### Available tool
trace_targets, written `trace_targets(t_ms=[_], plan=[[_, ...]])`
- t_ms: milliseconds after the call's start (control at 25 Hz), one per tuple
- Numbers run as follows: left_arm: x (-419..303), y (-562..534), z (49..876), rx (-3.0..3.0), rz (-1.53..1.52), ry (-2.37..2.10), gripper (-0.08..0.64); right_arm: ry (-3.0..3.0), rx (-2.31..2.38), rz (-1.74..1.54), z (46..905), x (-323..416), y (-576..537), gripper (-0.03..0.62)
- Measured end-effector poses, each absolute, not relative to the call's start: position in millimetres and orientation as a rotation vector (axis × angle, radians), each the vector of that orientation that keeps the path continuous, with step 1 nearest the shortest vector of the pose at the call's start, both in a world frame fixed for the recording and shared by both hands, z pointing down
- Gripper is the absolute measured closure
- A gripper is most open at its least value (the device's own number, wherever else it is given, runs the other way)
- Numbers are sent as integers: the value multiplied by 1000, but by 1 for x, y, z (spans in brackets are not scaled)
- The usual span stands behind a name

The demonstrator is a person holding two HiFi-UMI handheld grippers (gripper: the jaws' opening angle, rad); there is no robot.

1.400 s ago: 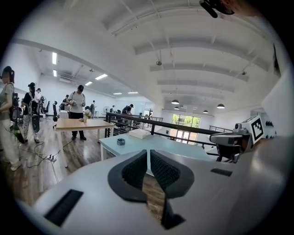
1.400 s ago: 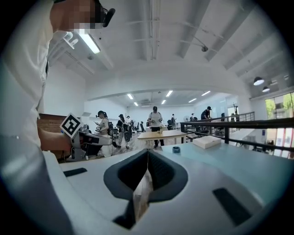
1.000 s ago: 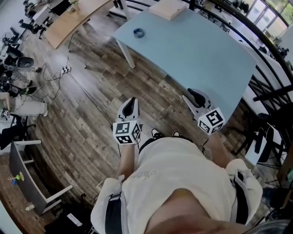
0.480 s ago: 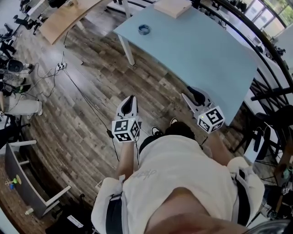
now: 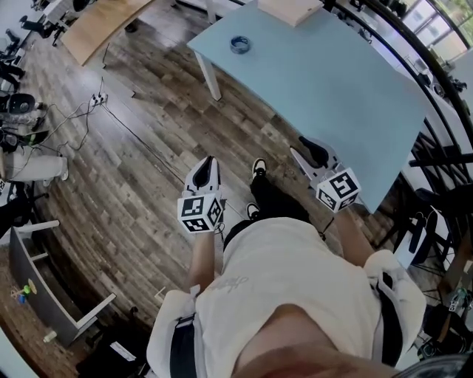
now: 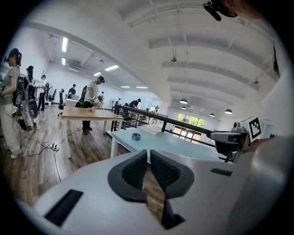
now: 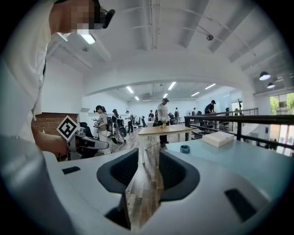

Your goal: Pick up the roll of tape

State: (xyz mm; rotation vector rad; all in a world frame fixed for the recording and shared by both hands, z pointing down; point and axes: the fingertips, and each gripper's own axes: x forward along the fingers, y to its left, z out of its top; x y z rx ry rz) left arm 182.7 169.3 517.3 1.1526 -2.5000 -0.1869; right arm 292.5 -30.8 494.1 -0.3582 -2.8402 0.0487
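The roll of tape (image 5: 239, 45) is a small dark-blue ring lying near the far left corner of the light-blue table (image 5: 332, 81). It also shows far ahead in the left gripper view (image 6: 136, 136) and the right gripper view (image 7: 184, 148). My left gripper (image 5: 207, 168) hangs over the wooden floor, well short of the table, with its jaws shut and empty (image 6: 149, 153). My right gripper (image 5: 308, 153) is near the table's front edge, far from the tape. Its jaws stand open with nothing between them (image 7: 148, 156).
A flat pale box (image 5: 290, 9) lies on the table beyond the tape. A wooden table (image 5: 103, 26) stands to the left, with cables and a power strip (image 5: 97, 98) on the floor. A black railing (image 5: 414, 52) runs behind the table. Several people stand far off.
The person has stepped forward, one shoe now out ahead, and the table with the tape has drawn slightly nearer. Both grippers keep their pose and jaw state.
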Motion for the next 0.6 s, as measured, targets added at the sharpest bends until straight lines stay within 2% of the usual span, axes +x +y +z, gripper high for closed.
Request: trace_targets(t_ms=[600], plan=[[41,117,494,1105,-101,-2538,522,-2896,-365,-59,493,141,-99,451]])
